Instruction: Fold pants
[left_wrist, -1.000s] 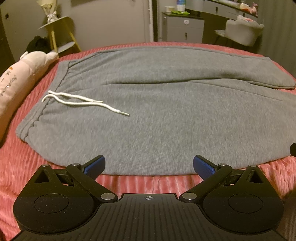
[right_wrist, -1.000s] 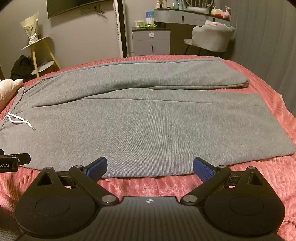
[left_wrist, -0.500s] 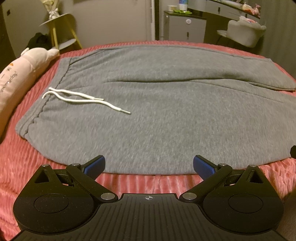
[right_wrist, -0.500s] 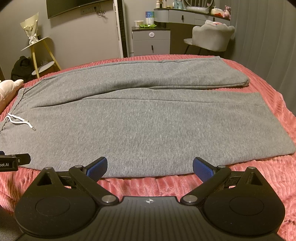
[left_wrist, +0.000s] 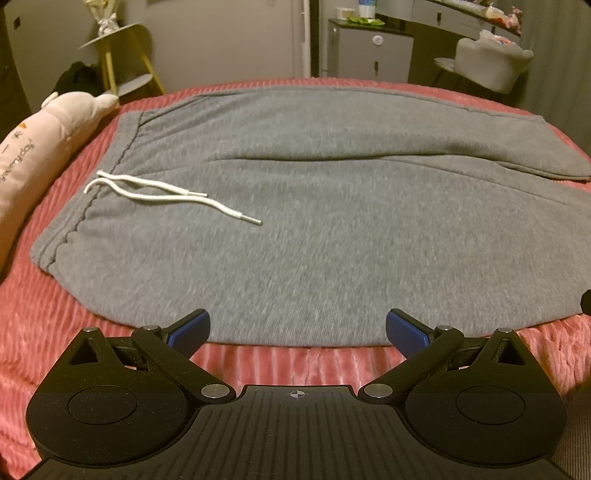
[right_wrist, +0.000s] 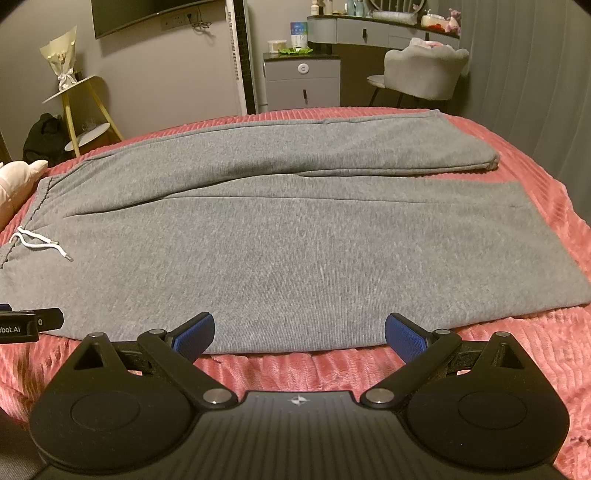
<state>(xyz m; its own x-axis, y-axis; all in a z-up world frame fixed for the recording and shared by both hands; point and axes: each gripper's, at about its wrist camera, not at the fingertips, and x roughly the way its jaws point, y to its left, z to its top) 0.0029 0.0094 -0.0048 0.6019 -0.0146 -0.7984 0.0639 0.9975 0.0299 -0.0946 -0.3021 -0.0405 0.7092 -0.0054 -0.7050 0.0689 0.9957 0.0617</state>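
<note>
Grey pants (left_wrist: 332, 229) spread flat on the pink bedspread (left_wrist: 44, 332), nothing folded yet.

The pants run sideways across the bedspread: waistband toward the plush pillow (left_wrist: 40, 147), and the two legs heading off the other way, the far leg lying a bit over the near one. The white drawstring (left_wrist: 166, 194) sits loose on the fabric just inside the waistband. Left gripper (left_wrist: 297, 328) hangs over the near edge of the pants at the waist end, jaws spread wide, holding nothing. Right gripper (right_wrist: 299, 332) does the same further along the near leg, also wide open and empty. Beyond the pants are a grey cabinet (right_wrist: 303, 83) and a chair (right_wrist: 424, 74).
</note>
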